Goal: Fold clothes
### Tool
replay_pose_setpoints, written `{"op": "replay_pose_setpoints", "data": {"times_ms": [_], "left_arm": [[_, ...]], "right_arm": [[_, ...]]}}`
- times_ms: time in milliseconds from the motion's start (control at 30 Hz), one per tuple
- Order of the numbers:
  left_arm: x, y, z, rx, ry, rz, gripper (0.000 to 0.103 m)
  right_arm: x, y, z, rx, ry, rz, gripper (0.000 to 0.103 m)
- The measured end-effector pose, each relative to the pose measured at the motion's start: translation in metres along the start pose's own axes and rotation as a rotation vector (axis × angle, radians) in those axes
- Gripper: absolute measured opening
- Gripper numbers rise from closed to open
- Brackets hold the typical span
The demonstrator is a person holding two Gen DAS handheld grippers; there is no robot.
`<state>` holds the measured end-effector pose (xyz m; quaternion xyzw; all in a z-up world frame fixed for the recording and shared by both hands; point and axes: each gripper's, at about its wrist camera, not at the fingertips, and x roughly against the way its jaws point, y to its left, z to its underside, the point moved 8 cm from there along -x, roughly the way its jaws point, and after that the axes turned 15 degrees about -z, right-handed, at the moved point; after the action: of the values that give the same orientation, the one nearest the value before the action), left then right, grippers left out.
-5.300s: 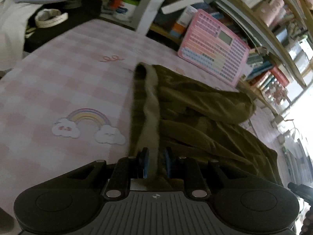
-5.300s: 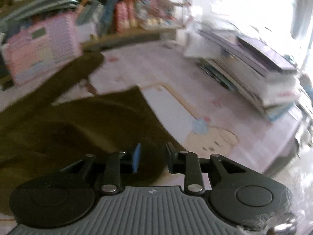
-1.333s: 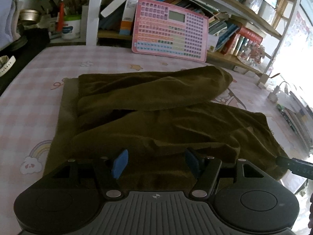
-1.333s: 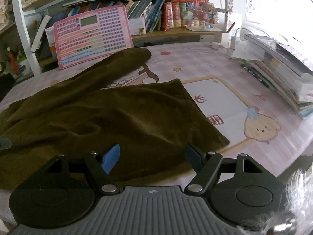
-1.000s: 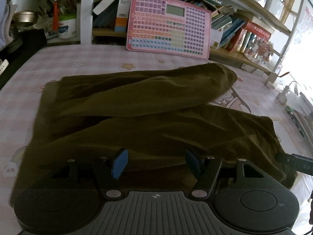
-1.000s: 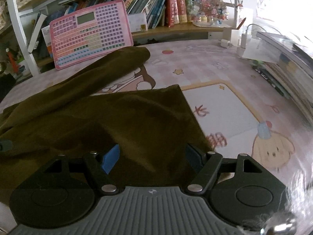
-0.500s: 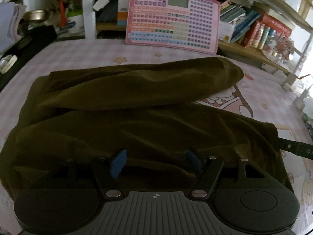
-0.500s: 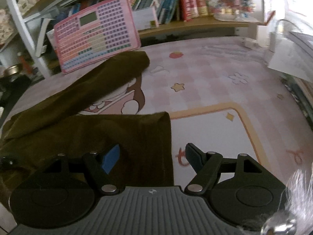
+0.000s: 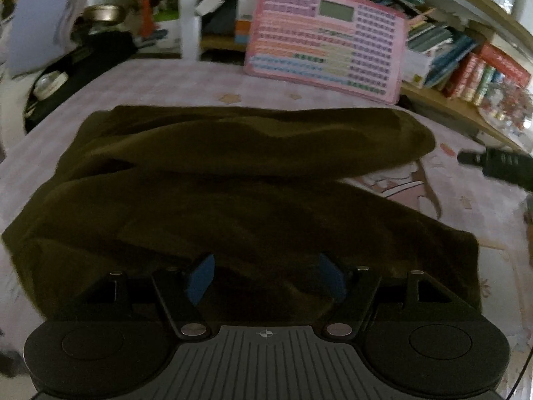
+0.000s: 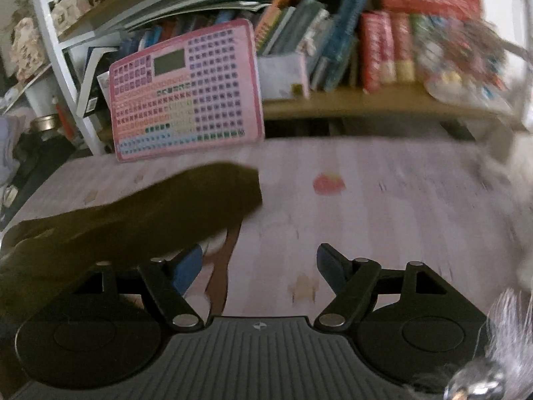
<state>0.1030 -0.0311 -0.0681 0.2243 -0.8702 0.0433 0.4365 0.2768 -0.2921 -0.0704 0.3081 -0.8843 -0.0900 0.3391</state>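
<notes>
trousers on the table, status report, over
Left gripper open over olive trousers. Right gripper open, off their far leg end. Trousers spread, unfolded. Nothing blocking.

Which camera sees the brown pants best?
The left wrist view: the brown pants fill it, both legs spread across the pink table cover. The right wrist view is blurry and catches only one leg end at its left.

Left gripper: jaws spread wide, nothing between the blue pads, held low and level. Right gripper: jaws equally wide, empty, pointing forward; view motion-blurred.
</notes>
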Motion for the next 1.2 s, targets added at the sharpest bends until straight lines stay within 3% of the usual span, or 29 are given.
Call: {"op": "replay_pose_setpoints", "data": {"times_ms": [167,500,900,933,967,1000,1067,1200], "left_arm": [[0.002,0.014,0.006,0.039,0.026,-0.062,0.072],[0.014,0.046,0.011,0.103,0.019,-0.157,0.072],[0.019,0.064,0.015,0.151,0.022,-0.2,0.072],[0.019,0.065,0.015,0.152,0.021,-0.198,0.072],[0.019,0.065,0.014,0.153,0.02,-0.197,0.072],[0.018,0.064,0.014,0.154,0.021,-0.195,0.072],[0.017,0.063,0.014,0.156,0.022,-0.19,0.072],[0.013,0.06,0.013,0.16,0.035,-0.18,0.072]], "right_arm": [[-0.04,-0.012,-0.029,0.041,0.035,-0.058,0.077],[-0.077,-0.042,-0.062,-0.045,0.014,-0.11,0.077],[-0.11,-0.038,-0.061,-0.079,0.075,-0.159,0.074],[-0.113,-0.037,-0.06,-0.085,0.084,-0.155,0.062],[-0.115,-0.036,-0.059,-0.097,0.094,-0.163,0.024],[-0.112,-0.034,-0.058,-0.119,0.105,-0.187,0.007],[-0.096,-0.02,-0.062,-0.166,0.099,-0.271,0.005],[-0.016,0.037,-0.093,-0.201,-0.081,-0.65,0.004]]}}
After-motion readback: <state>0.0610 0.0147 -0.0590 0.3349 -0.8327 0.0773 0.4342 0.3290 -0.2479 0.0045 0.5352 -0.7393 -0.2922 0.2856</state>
